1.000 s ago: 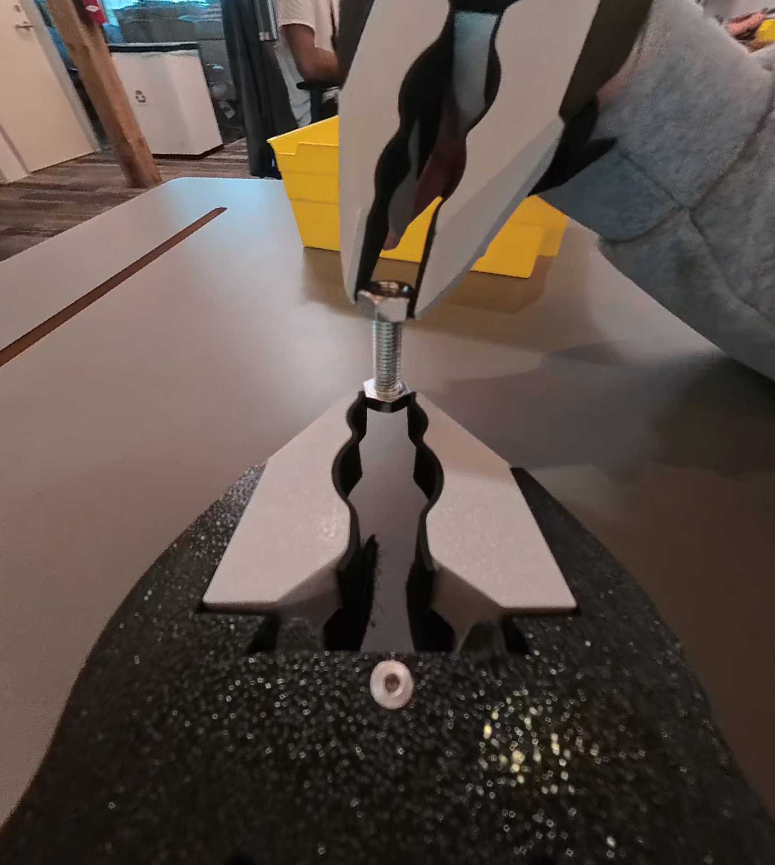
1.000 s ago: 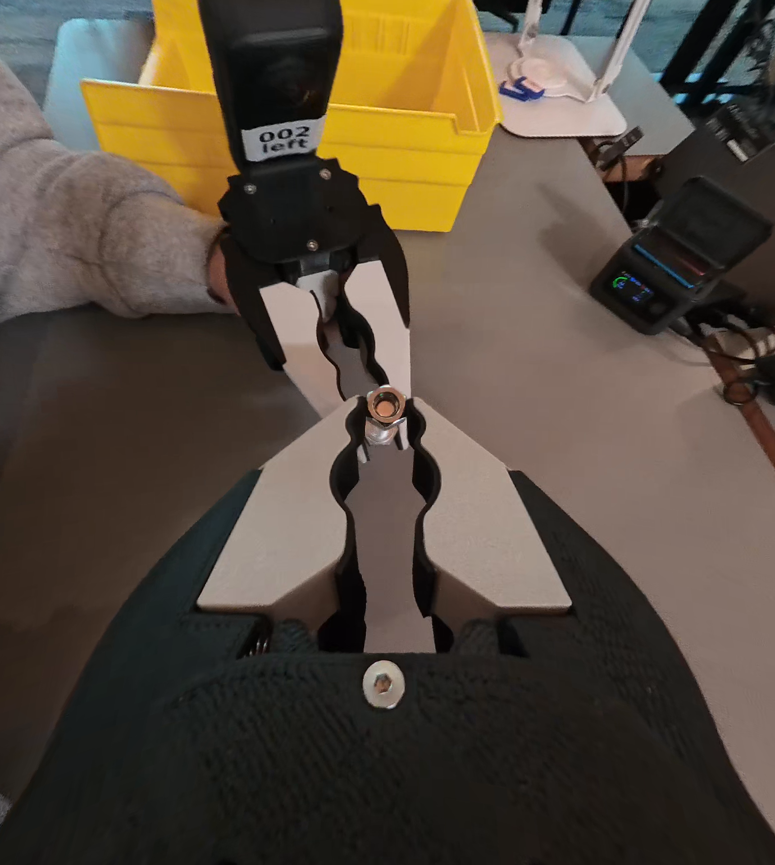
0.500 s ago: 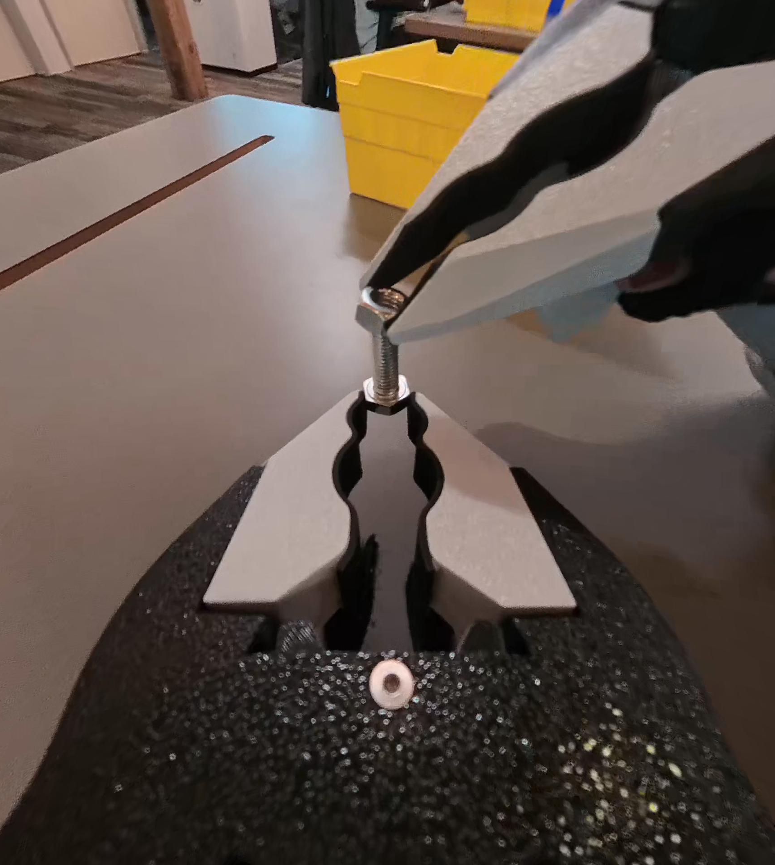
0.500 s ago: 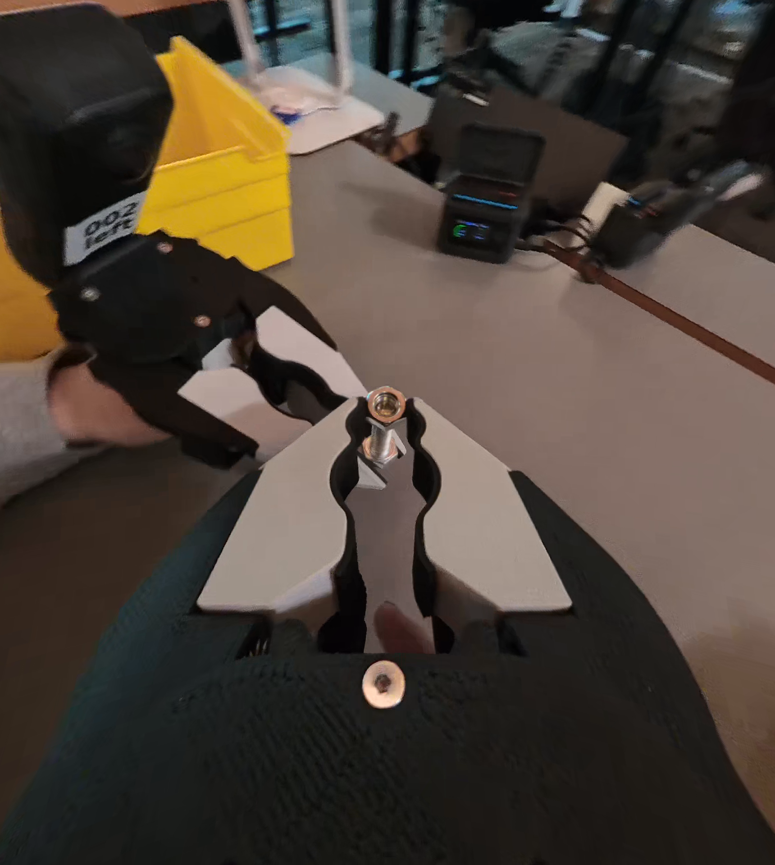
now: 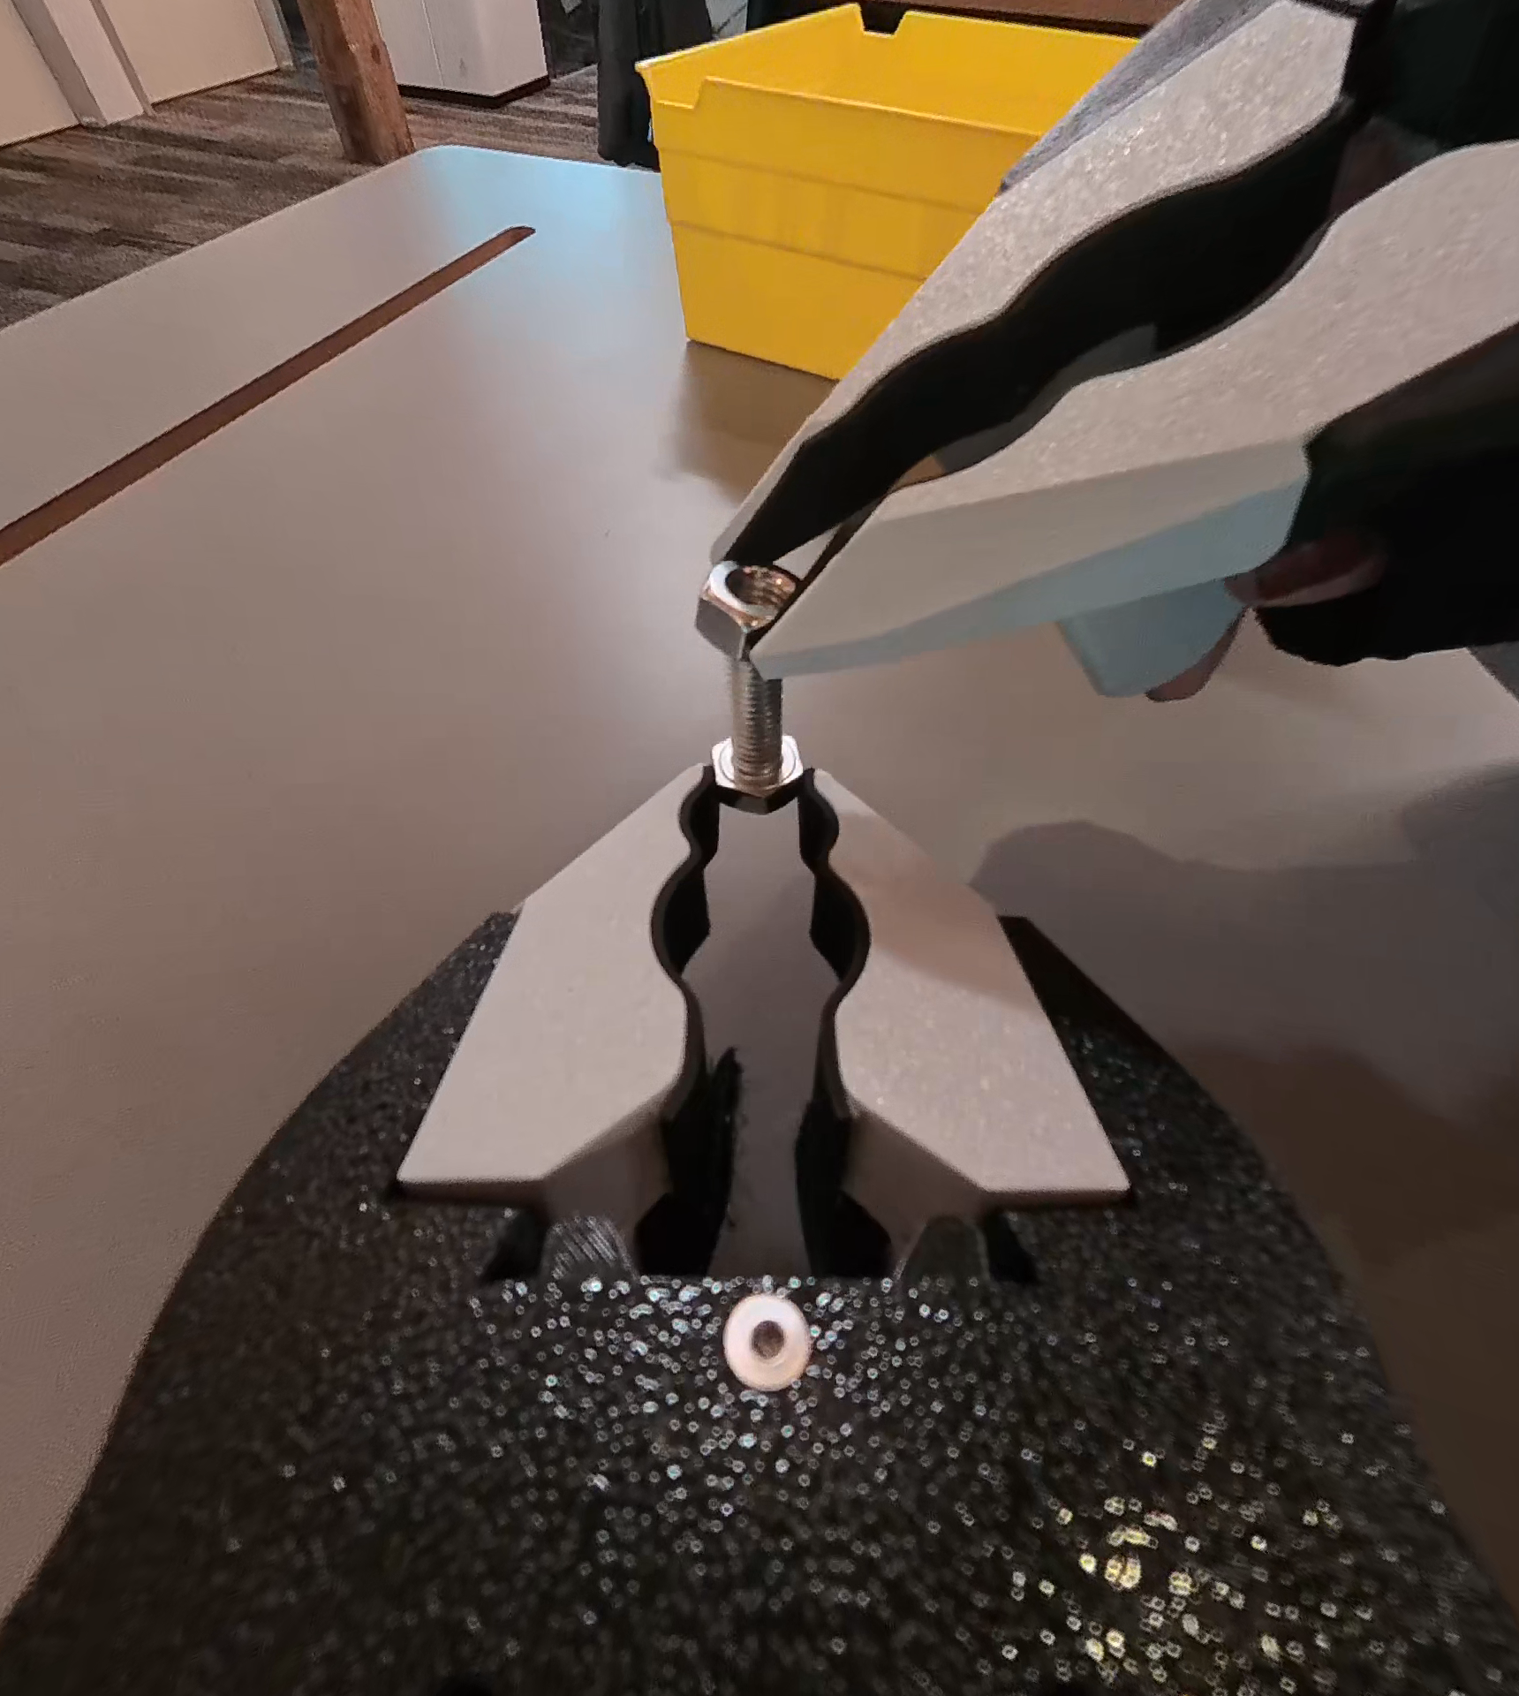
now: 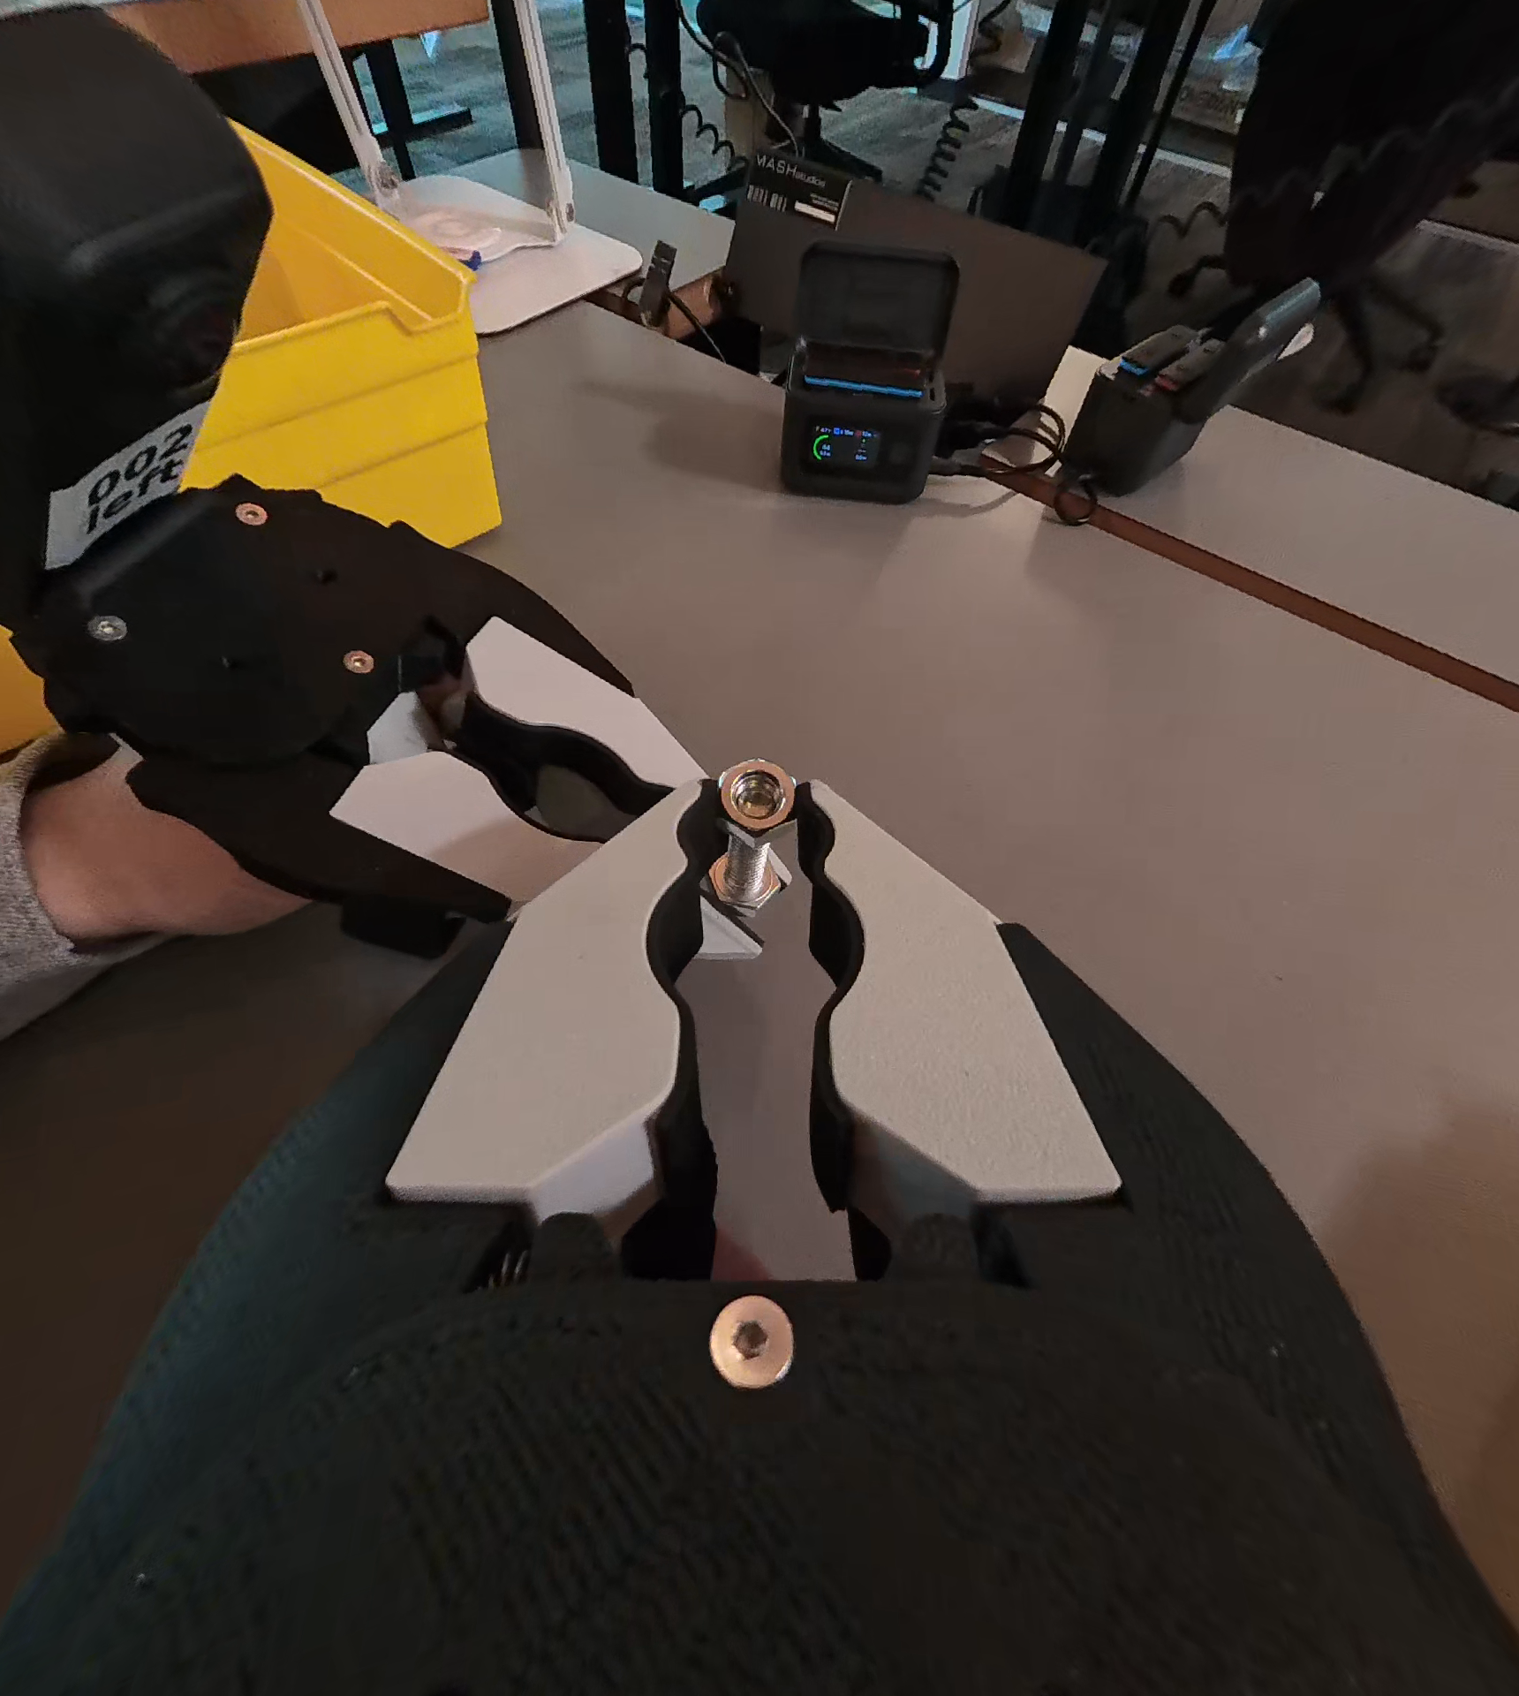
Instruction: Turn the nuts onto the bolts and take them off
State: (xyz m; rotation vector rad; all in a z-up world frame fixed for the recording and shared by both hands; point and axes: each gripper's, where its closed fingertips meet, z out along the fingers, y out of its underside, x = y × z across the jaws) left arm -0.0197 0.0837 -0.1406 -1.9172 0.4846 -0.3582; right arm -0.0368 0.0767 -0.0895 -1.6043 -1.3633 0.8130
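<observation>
A silver bolt [image 5: 754, 711] stands upright above the grey table [image 5: 279, 642]. My left gripper [image 5: 754, 791] is shut on the bolt's lower hex end [image 5: 754, 780]. My right gripper [image 5: 751, 617] reaches in from the upper right, tilted, and is shut on a hex nut [image 5: 745, 608] at the bolt's top, whose threaded hole shows. In the right wrist view the right gripper [image 6: 756, 800] pinches the nut [image 6: 756, 797], with the bolt [image 6: 742, 858] below it. The left gripper [image 6: 736, 909] comes in from the left, held by a hand in a grey sleeve.
A yellow bin [image 5: 792, 211] stands on the table behind the grippers and also shows in the right wrist view [image 6: 352, 395]. Two dark charging cases [image 6: 866, 431] with cables and a white stand base [image 6: 536, 257] sit at the far side. A brown seam [image 6: 1380, 633] crosses the table. There is about 5 cm between the tips of the two grippers.
The right gripper has swung from upright over the bolt to a low tilt from the right, still on the nut. The nut's open hole now shows. The left gripper kept hold.
</observation>
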